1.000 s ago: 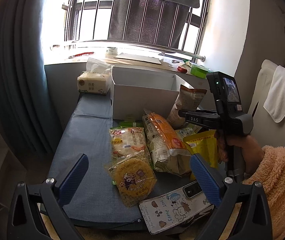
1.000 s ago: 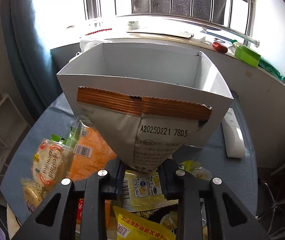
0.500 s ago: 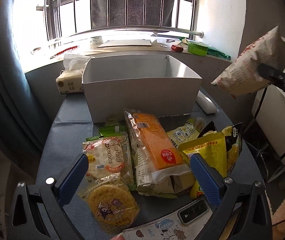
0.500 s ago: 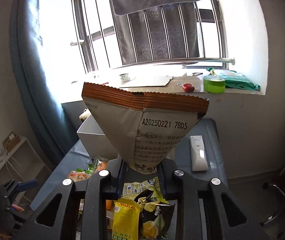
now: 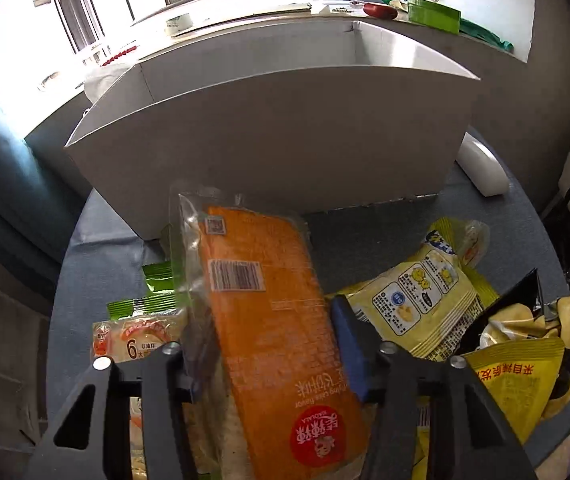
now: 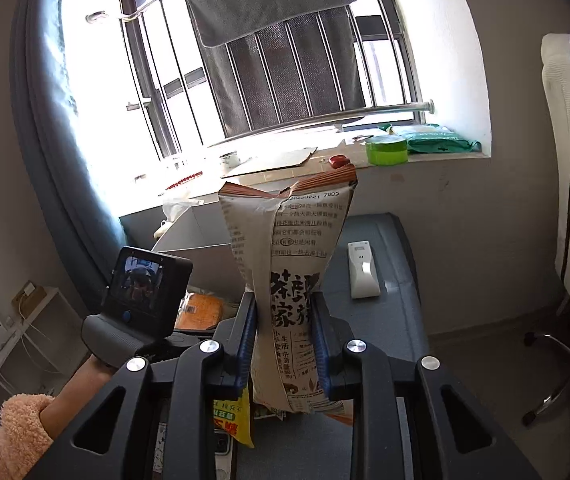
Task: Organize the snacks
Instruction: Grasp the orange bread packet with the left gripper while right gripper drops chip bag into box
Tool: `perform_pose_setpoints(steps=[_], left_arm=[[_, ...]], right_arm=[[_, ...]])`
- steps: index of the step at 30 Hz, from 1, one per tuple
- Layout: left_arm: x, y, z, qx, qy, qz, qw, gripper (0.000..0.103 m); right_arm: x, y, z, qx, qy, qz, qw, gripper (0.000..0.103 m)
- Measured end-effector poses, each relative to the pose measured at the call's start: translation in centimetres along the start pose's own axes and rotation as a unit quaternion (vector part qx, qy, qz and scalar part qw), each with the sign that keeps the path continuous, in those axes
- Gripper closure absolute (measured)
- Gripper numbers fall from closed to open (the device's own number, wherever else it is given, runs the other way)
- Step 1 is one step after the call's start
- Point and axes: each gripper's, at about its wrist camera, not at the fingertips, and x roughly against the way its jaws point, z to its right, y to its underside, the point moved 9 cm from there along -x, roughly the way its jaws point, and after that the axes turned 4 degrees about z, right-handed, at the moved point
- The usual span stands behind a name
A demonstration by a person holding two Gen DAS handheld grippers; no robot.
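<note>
In the left wrist view, the left gripper, open above the pile a second earlier, was now closed around the orange cake pack just before the white box. In the right wrist view, the right gripper remained clamped on the beige snack bag, raised beside the box; both likely go in.

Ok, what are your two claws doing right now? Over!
Left claw shut on orange cake pack. Right claw shut on beige snack bag, held up. White box open behind the pile, nothing blocking its top.
</note>
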Motion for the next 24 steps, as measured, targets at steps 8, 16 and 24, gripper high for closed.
perform_pose_setpoints(steps=[8, 16, 24], left_arm=[[4.7, -0.8, -0.5, -0.007, 0.083, 0.051, 0.9953, 0.089], [9.8, -2.5, -1.4, 0.0, 0.146, 0.096, 0.9846, 0.089], [10.8, -9.9, -4.6, 0.026, 0.193, 0.121, 0.9735, 0.089]], right_arm=[[-0.6, 0.4, 0.7, -0.019, -0.021, -0.01, 1.0, 0.076], [-1.1, -0.4, -0.4, -0.012, -0.034, -0.01, 0.999, 0.076], [-5.6, -5.7, -2.8, 0.006, -0.064, -0.017, 0.998, 0.076]])
